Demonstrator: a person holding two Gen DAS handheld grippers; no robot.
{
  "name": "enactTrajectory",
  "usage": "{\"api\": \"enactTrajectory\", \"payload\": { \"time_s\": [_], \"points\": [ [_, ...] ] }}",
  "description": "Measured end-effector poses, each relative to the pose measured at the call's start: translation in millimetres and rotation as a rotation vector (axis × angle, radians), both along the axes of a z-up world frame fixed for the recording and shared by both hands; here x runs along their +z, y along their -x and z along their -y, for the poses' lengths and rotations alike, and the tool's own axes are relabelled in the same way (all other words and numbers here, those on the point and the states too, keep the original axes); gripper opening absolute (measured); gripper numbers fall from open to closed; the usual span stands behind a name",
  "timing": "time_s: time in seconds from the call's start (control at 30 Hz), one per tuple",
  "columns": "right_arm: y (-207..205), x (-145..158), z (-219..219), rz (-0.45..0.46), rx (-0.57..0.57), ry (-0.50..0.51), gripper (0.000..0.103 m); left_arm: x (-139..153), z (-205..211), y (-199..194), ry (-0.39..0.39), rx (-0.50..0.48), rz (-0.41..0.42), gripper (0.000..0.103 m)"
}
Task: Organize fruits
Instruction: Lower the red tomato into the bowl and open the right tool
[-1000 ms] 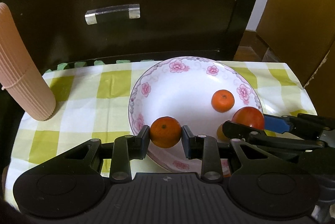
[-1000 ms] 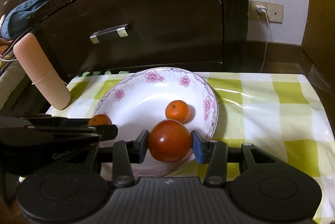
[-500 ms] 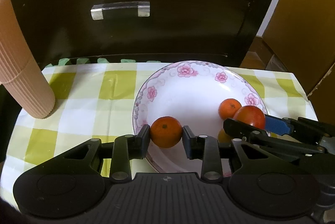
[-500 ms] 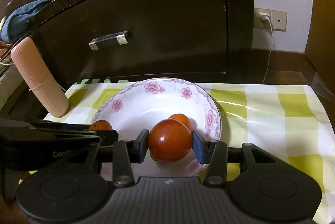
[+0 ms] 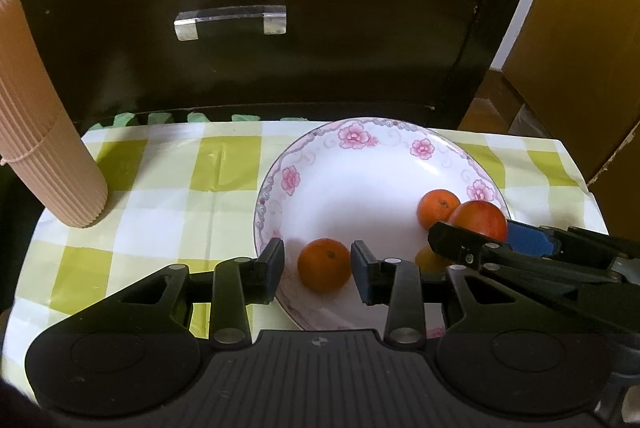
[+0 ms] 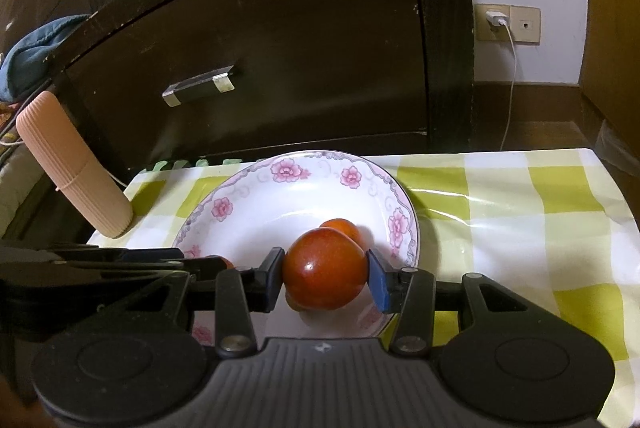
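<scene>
Both views are dim and warm-toned. The dark cabinet swallows detail. Glare streaks the glossy checked tablecloth, and a highlight sits on the red fruit. Soft shadows pool inside the plate. Fisheye bending curves the frame edges, and the corners go black.

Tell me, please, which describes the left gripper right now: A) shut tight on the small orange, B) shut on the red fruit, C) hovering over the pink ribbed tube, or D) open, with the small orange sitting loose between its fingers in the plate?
D: the left gripper shows gaps on both sides of the small orange, which rests in the plate, while the right gripper clamps the red fruit.
</scene>
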State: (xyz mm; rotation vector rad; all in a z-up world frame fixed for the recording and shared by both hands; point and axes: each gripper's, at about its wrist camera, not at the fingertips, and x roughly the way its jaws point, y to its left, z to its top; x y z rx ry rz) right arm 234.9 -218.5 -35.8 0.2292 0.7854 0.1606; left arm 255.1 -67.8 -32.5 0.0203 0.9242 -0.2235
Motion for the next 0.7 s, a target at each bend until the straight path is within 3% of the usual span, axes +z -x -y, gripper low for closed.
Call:
{"api": "enactTrajectory", "payload": {
  "time_s": [0.53, 0.7],
  "points": [
    [2.3, 4.6, 5.6, 0.011, -0.024, -0.052, 0.043, 8.3, -5.6, 1.9, 0.009, 0.019, 0.018, 0.062],
    [4.8, 10.6, 8.1, 0.017, -0.031, -0.068, 0.043, 14.0, -6.3, 4.5, 0.013, 0.015, 0.033, 0.062]
  ]
}}
